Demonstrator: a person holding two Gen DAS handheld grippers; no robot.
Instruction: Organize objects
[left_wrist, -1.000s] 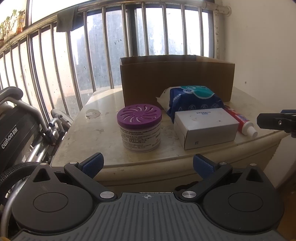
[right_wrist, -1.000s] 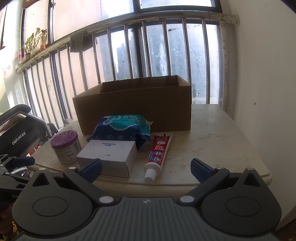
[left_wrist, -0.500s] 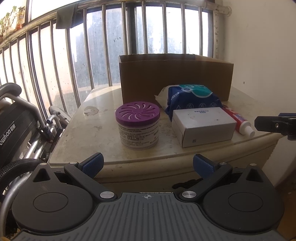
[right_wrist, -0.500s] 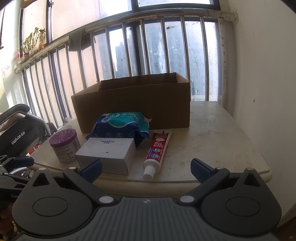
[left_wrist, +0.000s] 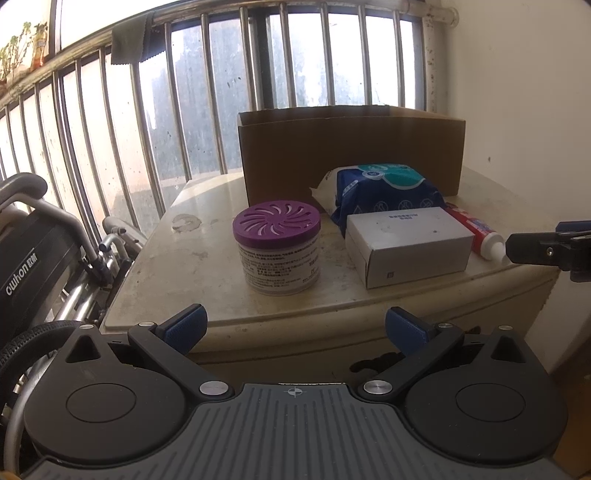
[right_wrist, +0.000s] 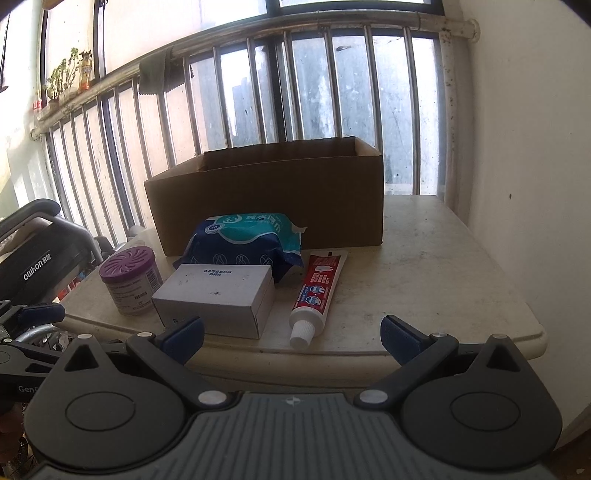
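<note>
- Four things sit near the front edge of a pale counter (right_wrist: 443, 273), with an open-topped carton (right_wrist: 269, 206) behind them by the window bars.
- From left to right: a jar (left_wrist: 277, 251) with a purple vented lid, a white box (left_wrist: 410, 245), a blue wipes pack (right_wrist: 247, 245) just behind the box, and a toothpaste tube (right_wrist: 317, 295) with its cap towards the edge.
- The left tongs (left_wrist: 295, 328) hang before the counter edge, facing the jar, jaws wide apart and holding nothing.
- The right tongs (right_wrist: 291, 338) sit likewise, apart and empty, facing the tube.
- The jar looks rigid and smooth; gripping across its sides below the lid seems safest.
- The box is probably light and stiff, best held across its short width.
- The pack is soft and will likely sag.
- The tube may squash, so the firmer cap end suits a grip.
</note>
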